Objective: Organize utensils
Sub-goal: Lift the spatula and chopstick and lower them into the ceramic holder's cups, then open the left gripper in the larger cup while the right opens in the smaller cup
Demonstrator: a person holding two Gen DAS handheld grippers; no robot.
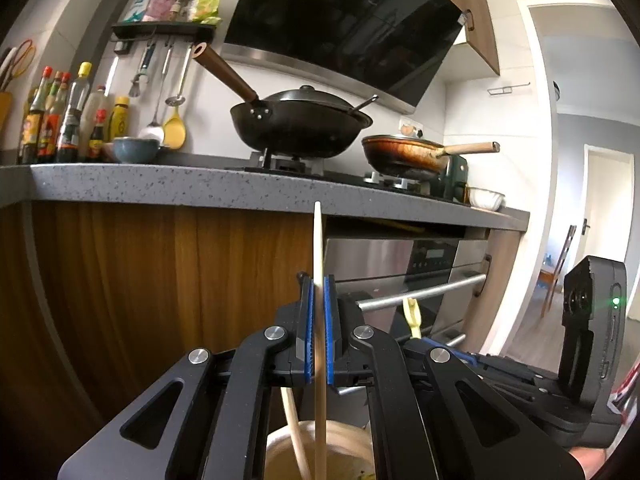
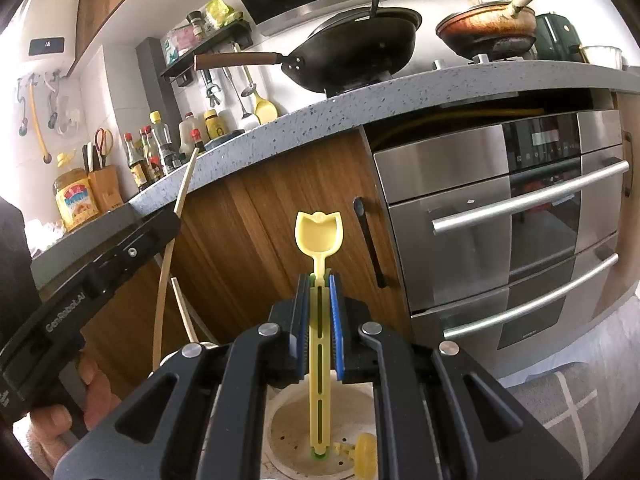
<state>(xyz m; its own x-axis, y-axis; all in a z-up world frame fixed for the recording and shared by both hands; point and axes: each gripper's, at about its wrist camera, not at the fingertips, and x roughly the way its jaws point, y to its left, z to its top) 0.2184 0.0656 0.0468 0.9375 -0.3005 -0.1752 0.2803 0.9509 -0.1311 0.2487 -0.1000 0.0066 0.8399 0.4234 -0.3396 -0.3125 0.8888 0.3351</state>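
While both grippers hang low before the wood-fronted counter cabinet [image 2: 280, 216] and steel oven [image 2: 520, 216], a round beige utensil holder [image 2: 288, 432] sits directly beneath them. Left gripper [image 1: 319, 320]: pads clamped on a wooden chopstick [image 1: 318, 248], held upright, its lower end reaching into the holder; a second chopstick [image 1: 294, 428] already leans inside. Right gripper [image 2: 320, 320]: pads clamped on a slotted yellow plastic spoon [image 2: 319, 236], bowl up, handle tip at the holder floor. Step in hand, by my reading: loading utensils into the holder. Next move likely calls for releasing each piece once it is seated, then withdrawing straight up.
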